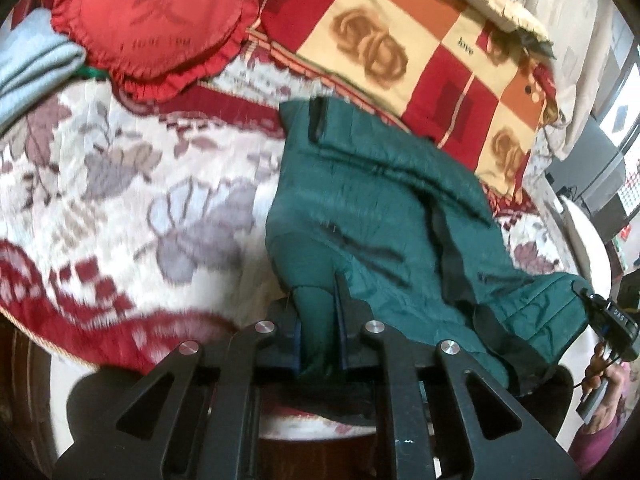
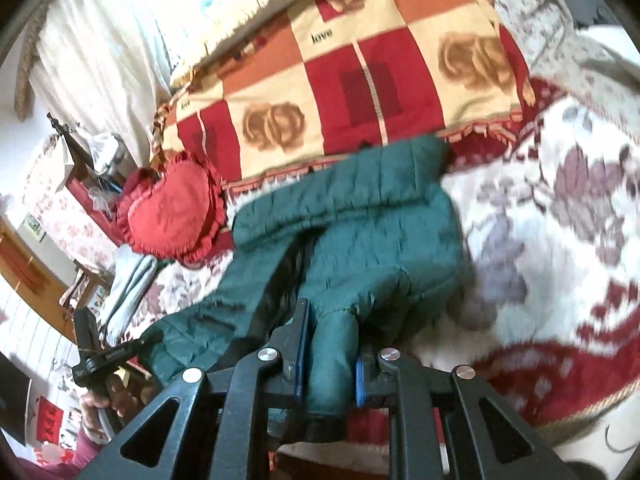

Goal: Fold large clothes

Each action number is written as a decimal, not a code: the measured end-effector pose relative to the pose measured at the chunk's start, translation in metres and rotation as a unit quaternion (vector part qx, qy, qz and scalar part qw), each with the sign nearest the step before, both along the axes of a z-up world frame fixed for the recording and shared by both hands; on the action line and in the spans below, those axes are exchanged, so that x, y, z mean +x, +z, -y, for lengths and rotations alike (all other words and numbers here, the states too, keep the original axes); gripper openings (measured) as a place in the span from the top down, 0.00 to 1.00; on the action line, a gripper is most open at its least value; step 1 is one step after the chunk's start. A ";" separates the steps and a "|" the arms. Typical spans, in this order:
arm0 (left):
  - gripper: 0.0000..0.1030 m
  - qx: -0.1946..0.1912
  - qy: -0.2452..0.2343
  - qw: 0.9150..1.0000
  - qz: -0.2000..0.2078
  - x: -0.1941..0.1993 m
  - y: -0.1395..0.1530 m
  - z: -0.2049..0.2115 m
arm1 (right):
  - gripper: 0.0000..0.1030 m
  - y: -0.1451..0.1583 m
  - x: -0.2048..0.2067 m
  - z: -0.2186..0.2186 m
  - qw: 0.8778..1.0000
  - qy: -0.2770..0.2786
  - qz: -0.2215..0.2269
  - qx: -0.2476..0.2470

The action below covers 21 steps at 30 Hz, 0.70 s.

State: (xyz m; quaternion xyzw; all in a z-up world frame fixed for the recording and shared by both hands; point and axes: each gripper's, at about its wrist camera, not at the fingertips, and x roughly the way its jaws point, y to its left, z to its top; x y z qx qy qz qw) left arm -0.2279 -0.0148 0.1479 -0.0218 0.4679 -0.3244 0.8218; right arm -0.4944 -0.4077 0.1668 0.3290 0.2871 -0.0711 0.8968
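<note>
A dark green quilted jacket (image 1: 380,204) lies stretched over a bed with a white and red floral cover (image 1: 120,184). My left gripper (image 1: 318,320) is shut on one near corner of the jacket's edge. My right gripper (image 2: 330,344) is shut on the other near corner of the jacket (image 2: 360,232). The right gripper also shows at the right edge of the left wrist view (image 1: 612,320), and the left gripper at the lower left of the right wrist view (image 2: 104,356). The jacket hangs between the two grippers and its far part rests on the bed.
A red heart-shaped cushion (image 1: 156,28) and a folded light blue cloth (image 1: 32,68) lie at the bed's far side. A red, orange and cream chequered blanket (image 1: 420,52) lies behind the jacket. A curtain (image 2: 100,60) and furniture stand beyond the bed.
</note>
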 end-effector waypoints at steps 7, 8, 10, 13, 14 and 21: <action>0.88 -0.012 0.015 0.999 0.033 0.027 0.032 0.021 | 0.85 0.018 0.038 0.024 1.000 -0.012 0.007 -0.025; 0.88 -0.009 0.015 0.999 0.039 0.030 0.036 0.026 | 0.85 0.019 0.041 0.027 1.000 -0.014 0.008 -0.026; 0.88 -0.005 0.019 0.999 0.047 0.035 0.040 0.033 | 0.85 0.022 0.049 0.035 0.999 -0.019 0.009 -0.029; 0.88 0.003 0.023 0.998 0.060 0.048 0.045 0.048 | 0.85 0.028 0.065 0.046 0.998 -0.035 0.003 -0.049; 0.88 0.004 0.025 0.998 0.061 0.051 0.045 0.051 | 0.85 0.029 0.070 0.049 0.998 -0.039 0.000 -0.053; 0.88 0.021 0.035 0.996 0.077 0.086 0.049 0.084 | 0.85 0.033 0.118 0.074 0.995 -0.053 -0.024 -0.076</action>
